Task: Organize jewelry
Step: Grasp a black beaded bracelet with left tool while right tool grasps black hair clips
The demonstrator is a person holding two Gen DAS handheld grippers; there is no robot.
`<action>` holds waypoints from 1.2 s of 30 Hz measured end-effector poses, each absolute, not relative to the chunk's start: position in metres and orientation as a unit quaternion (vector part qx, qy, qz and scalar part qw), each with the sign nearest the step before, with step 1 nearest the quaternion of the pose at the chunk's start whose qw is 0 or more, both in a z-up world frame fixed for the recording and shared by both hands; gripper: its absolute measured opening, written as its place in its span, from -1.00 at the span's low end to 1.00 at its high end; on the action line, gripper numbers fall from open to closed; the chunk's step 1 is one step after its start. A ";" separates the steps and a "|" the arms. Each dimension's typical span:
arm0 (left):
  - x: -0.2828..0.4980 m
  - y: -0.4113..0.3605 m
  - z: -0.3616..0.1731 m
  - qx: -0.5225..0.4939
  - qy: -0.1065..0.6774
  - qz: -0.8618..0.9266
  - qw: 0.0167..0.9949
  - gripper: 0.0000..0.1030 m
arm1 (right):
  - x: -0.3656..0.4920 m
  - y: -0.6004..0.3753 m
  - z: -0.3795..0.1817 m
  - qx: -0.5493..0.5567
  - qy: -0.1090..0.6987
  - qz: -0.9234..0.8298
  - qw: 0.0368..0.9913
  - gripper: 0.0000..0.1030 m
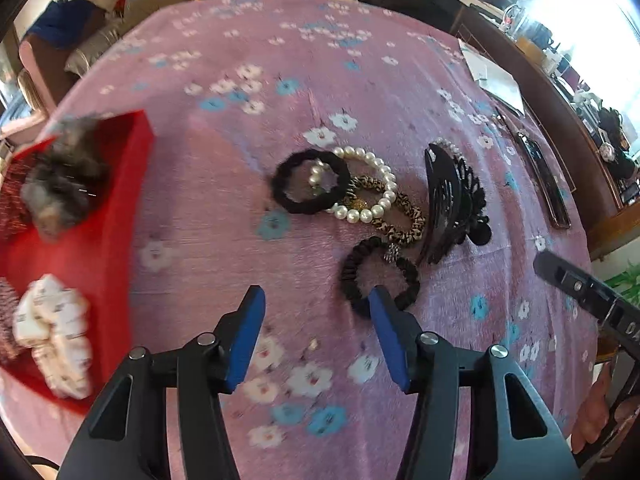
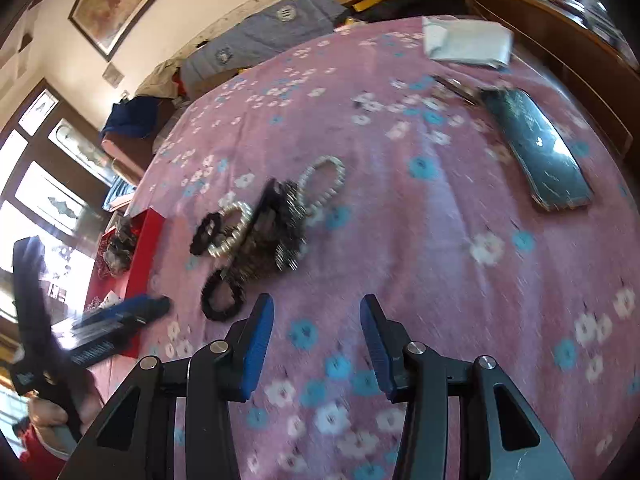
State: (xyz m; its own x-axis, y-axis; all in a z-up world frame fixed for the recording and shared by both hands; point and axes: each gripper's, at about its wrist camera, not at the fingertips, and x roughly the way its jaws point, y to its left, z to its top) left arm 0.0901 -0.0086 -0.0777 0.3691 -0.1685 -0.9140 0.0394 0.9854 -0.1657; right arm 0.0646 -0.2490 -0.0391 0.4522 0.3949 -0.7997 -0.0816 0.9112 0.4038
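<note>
Beneath me spreads the pink flowered bedspread (image 1: 360, 60), and on it, at my left, sits the red box (image 1: 100, 240) with a grey furry scrunchie (image 1: 64, 184) and a white printed scrunchie (image 1: 56, 340) already inside. Near the middle of the cloth the loose jewelry lies in a heap: a black claw clip (image 1: 452, 204) on the right side, a pearl bracelet (image 1: 372, 192) overlapping a black hair tie (image 1: 308, 180) and a leopard-print hair tie (image 1: 400, 216), with a black ruffled scrunchie (image 1: 376, 276) nearest me. My left gripper (image 1: 316, 312) hangs over the cloth with jaws apart, empty, its right finger in front of that scrunchie's rim. My right gripper (image 2: 316, 320) is likewise parted and holds nothing.
</note>
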 end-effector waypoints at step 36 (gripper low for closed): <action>0.007 0.052 -0.013 -0.125 0.501 0.044 0.855 -0.88 | 0.112 -0.202 -0.048 0.091 0.552 0.183 0.809 -0.79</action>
State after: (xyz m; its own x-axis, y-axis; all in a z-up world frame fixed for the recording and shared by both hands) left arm 0.0071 0.0522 -0.0133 0.4937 -0.0505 -0.8682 -0.2000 0.9650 -0.1698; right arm 0.1118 -0.2020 -0.0482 0.3248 0.3952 -0.8593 -0.1954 0.9169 0.3479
